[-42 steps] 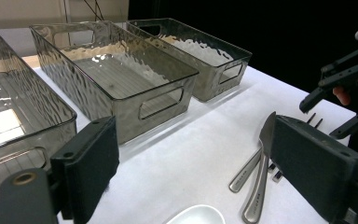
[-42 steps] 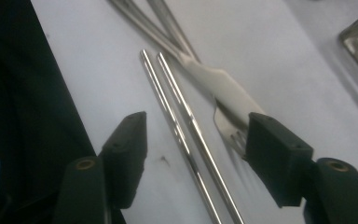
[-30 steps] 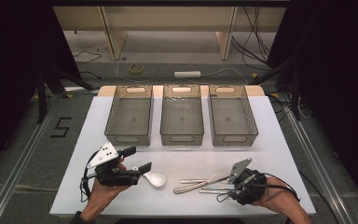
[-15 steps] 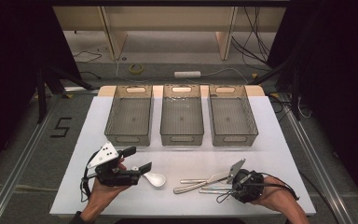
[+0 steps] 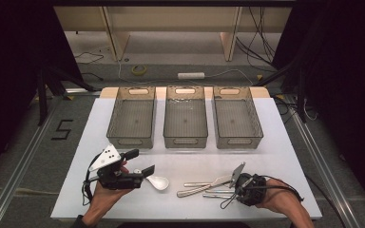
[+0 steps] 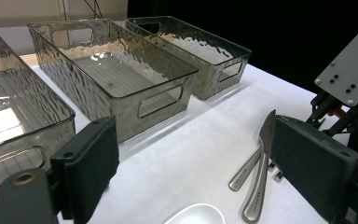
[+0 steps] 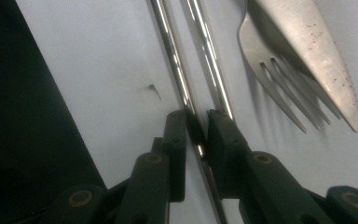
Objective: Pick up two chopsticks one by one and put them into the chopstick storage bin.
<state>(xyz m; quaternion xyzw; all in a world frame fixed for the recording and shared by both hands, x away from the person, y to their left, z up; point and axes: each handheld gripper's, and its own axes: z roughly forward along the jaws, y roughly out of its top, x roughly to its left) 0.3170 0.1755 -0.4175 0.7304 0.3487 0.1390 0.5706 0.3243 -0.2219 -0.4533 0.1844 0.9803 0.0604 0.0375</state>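
Observation:
My right gripper lies low on the white table at the near right; its jaws have just been closing. In the right gripper view the right gripper pinches a thin metal chopstick, with a second chopstick running just beside the jaw. A fork and a knife lie close to the right of them. My left gripper hovers open at the near left, a white spoon lying just beside it. The spoon's bowl shows below the open jaws.
Three clear grey bins stand in a row across the middle of the table. The metal cutlery lies between the two hands. The table's front edge runs close under both wrists.
The right gripper's jaws have narrowed onto the cutlery and the hand has crept slightly left. The left hand has kept still.

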